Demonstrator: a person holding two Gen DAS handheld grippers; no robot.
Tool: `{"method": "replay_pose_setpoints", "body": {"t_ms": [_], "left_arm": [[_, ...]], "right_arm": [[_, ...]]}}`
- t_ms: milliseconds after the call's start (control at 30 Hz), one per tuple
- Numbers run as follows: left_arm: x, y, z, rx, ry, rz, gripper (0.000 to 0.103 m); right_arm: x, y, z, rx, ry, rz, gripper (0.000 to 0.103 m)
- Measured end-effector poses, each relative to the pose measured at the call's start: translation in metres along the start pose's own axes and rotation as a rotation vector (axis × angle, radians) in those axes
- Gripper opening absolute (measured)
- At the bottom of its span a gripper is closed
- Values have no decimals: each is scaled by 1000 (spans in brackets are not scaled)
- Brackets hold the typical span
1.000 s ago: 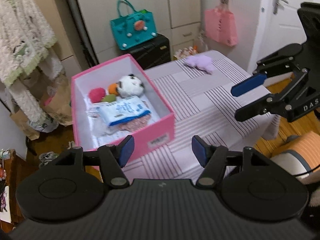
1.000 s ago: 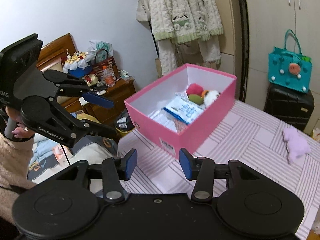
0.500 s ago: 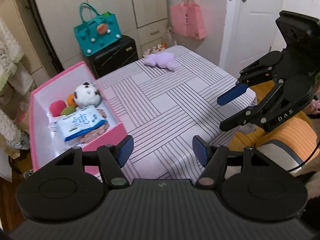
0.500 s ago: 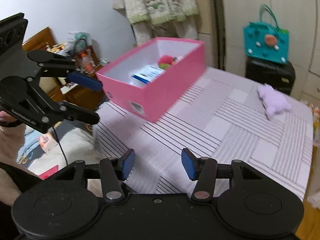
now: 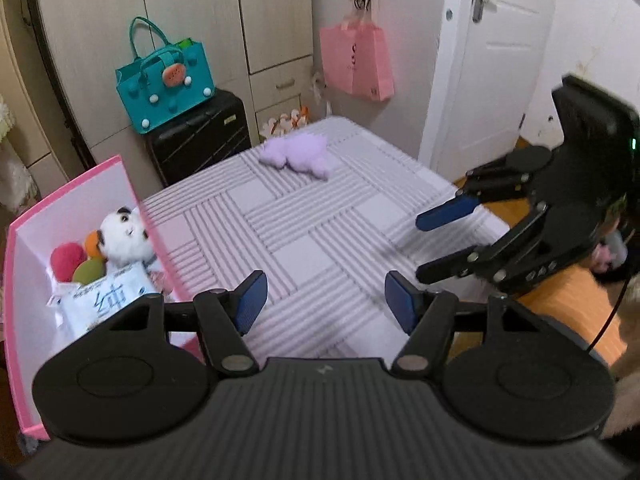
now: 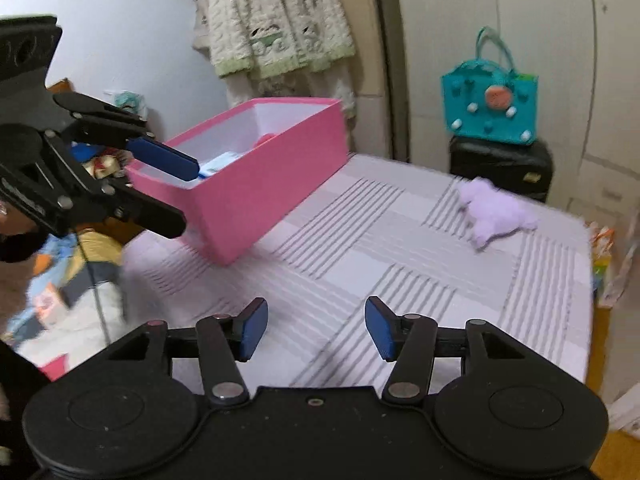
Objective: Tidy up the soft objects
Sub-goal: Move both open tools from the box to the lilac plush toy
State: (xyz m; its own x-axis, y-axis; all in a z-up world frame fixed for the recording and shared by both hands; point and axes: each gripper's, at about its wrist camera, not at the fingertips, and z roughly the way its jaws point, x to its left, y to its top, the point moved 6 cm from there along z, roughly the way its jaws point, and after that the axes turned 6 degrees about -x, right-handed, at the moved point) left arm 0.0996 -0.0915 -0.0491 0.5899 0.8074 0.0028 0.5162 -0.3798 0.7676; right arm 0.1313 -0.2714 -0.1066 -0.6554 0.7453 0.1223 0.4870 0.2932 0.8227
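Both views have swung from the pink box (image 5: 76, 208) toward the purple plush (image 5: 296, 154) lying alone at the worktop's (image 5: 320, 240) far edge. Left gripper (image 5: 326, 300) apart and empty; right gripper (image 6: 316, 328) opening, empty. The plush looks the next pickup.

Hidden, cropped, blurred

Pink box (image 5: 24, 300): left wall cut by the frame edge in left wrist view, near corner behind the left gripper's (image 5: 326, 300) body. In right wrist view its contents are mostly hidden by the pink wall (image 6: 256, 184) and the left gripper's blue pad. Purple plush (image 6: 496, 212) motion-smeared, shape unreadable. Print on the white packet (image 5: 104, 300) partly covered. Floor clutter (image 6: 60, 280) at left blurred, unidentifiable.
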Motion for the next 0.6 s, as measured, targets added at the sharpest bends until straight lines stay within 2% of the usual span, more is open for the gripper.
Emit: {"method": "replay_pose_setpoints", "body": {"t_ms": [133,233,333,400,467,600], "left_arm": [[2,12,20,-33,-20,-20,64],[2,20,33,-91,-21,-24,65],[-2,29,46,-126,-63,-56,67],[-4,34,57,-143,-72,-64,70],[-5,39,68,-156,-62,-69,71],[2,49,89,-201,-21,-92,82]], "right_arm": [[-16,1,11,-8,-43,-26,63],[-29,1,16,-5,-75,-38,63],[-43,3,19,-11,-81,-19,63],[-53,5,22,-24,-92,-23,68],[-63,9,25,-54,-111,-29,72],[-87,14,37,-70,-159,-26,72]]}}
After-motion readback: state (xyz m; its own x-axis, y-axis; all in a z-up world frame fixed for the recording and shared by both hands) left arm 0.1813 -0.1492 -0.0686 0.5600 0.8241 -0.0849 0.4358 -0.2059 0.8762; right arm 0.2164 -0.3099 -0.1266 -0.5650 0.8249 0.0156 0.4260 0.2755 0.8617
